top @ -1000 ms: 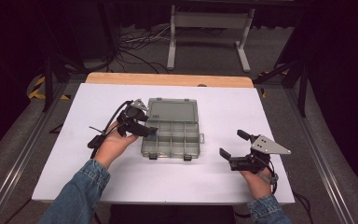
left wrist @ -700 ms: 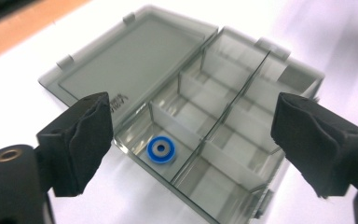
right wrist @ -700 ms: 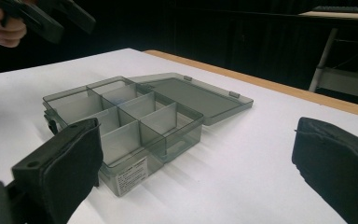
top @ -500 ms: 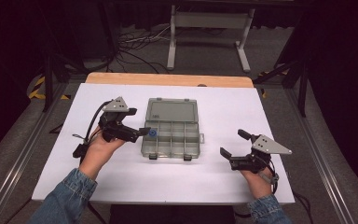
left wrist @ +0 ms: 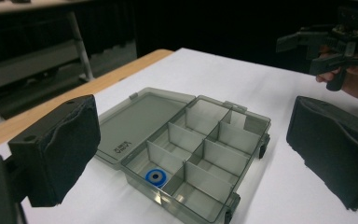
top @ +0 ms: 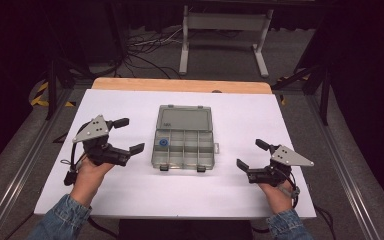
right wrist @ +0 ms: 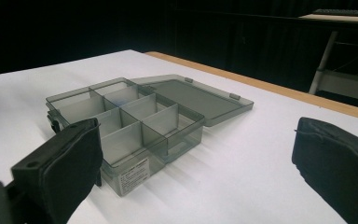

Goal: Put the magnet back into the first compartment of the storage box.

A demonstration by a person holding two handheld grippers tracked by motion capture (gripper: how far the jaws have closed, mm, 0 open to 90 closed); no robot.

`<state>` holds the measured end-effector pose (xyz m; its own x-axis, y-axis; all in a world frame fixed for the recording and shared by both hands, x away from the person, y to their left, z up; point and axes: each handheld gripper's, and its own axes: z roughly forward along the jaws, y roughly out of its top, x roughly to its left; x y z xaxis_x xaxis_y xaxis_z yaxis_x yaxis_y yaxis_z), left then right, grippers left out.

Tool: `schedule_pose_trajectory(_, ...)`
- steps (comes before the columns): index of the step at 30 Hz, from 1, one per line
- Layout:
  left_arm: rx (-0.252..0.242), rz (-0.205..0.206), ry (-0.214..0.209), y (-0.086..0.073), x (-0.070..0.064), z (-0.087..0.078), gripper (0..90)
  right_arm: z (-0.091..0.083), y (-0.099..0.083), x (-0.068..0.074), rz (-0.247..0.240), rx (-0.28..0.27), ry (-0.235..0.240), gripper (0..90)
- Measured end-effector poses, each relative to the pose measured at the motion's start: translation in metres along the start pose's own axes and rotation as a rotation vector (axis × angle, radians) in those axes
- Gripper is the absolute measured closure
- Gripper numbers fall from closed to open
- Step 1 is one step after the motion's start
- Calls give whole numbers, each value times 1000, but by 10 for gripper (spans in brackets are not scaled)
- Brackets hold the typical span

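A clear grey compartment box (top: 185,146) (left wrist: 200,154) (right wrist: 126,123) lies open at the table's middle, its lid (top: 184,119) flat toward the far side. A small blue ring (top: 163,142) (left wrist: 156,177) rests in its far-left compartment. My left gripper (top: 126,135) (left wrist: 191,149) is open and empty, held left of the box with its jaws pointing at it. My right gripper (top: 252,154) (right wrist: 191,172) is open and empty too, resting to the right of the box near the front edge.
The white table (top: 250,115) has a wooden strip (top: 180,85) along its far edge. Beyond it stand a metal stand (top: 225,35) and loose cables (top: 145,42) on the floor. Rails (top: 25,165) run along both sides.
My left gripper has drawn back leftward from over the box and opened. The blue ring now lies in the box's far-left compartment. The right gripper has stayed put.
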<state>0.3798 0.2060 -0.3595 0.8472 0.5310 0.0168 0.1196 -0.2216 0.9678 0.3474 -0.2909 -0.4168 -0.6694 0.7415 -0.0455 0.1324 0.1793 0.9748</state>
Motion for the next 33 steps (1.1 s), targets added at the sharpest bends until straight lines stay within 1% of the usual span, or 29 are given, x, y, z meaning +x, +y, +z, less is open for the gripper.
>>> schedule_pose_trajectory(2,-21,-15,-1,-6,0,-7,36,0,0,0,2,-4,3,23)
schedule_pose_trajectory(3,-28,-16,-3,-8,0,-10,36,-1,0,0,1,-5,3,23)
schedule_pose_trajectory(7,-68,-3,30,-22,-3,-24,37,-1,0,1,-8,-9,7,23)
schedule_pose_trajectory(10,-98,-15,43,-33,-3,-33,37,-1,0,2,-12,-11,10,22)
schedule_pose_trajectory(11,-105,-11,48,-37,-2,-36,37,-1,0,2,-14,-11,12,22)
schedule_pose_trajectory(13,-121,-9,52,-47,-1,-42,37,-1,0,2,-17,-12,16,22)
schedule_pose_trajectory(14,-121,-9,52,-47,-1,-42,37,-1,0,3,-18,-14,17,22)
schedule_pose_trajectory(15,-132,-8,61,-54,1,-49,37,-2,0,3,-19,-14,16,21)
schedule_pose_trajectory(16,-132,-8,61,-54,1,-49,37,-2,0,3,-21,-16,14,20)
schedule_pose_trajectory(17,-146,-14,68,-63,4,-56,37,-3,0,3,-25,-17,12,20)
schedule_pose_trajectory(18,-146,-14,68,-63,4,-56,38,-3,0,3,-25,-17,12,20)
schedule_pose_trajectory(19,-151,-18,81,-68,6,-59,38,-4,0,3,-28,-24,15,20)
schedule_pose_trajectory(20,-145,-19,94,-75,8,-62,38,-5,0,3,-36,-26,15,20)
schedule_pose_trajectory(22,-138,-17,96,-77,10,-63,37,-5,0,3,-35,-26,16,20)
schedule_pose_trajectory(23,-132,-23,106,-82,11,-65,37,-5,-1,3,-35,-25,18,20)
schedule_pose_trajectory(27,-100,-11,134,-93,14,-67,37,-6,-2,4,-38,-21,21,20)
schedule_pose_trajectory(29,-90,-37,127,-98,15,-67,36,-5,-2,4,-36,-24,23,20)
schedule_pose_trajectory(30,-95,-38,132,-98,16,-66,36,-5,-2,4,-37,-22,20,19)
schedule_pose_trajectory(32,-94,-54,122,-98,17,-66,36,-5,-2,5,-42,-20,20,19)
schedule_pose_trajectory(33,-94,-54,122,-98,17,-66,36,-5,-2,5,-43,-19,20,19)
